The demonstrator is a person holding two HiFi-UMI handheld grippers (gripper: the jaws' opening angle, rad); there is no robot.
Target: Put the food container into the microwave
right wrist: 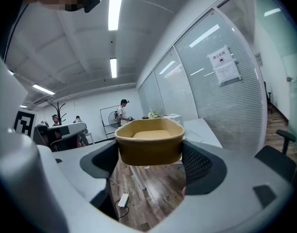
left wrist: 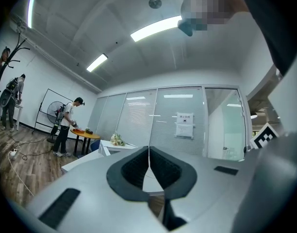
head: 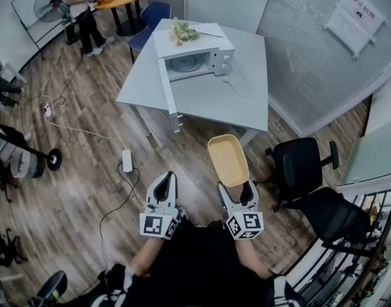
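Now food container clamped in right gripper, w/ microwave well ahead.

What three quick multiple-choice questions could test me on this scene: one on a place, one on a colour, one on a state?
1. Where does the microwave stand?
A) on the floor
B) on the grey table
C) on a chair

2. What colour is the food container?
A) yellow
B) blue
C) black

3. How is the microwave's door?
A) shut
B) taken off
C) open

Answers:
1 B: it sits on the tabletop.
2 A: both the head view and the right gripper view show it yellow between the jaws of the right gripper.
3 C: the door stands out to one side and the cavity shows.
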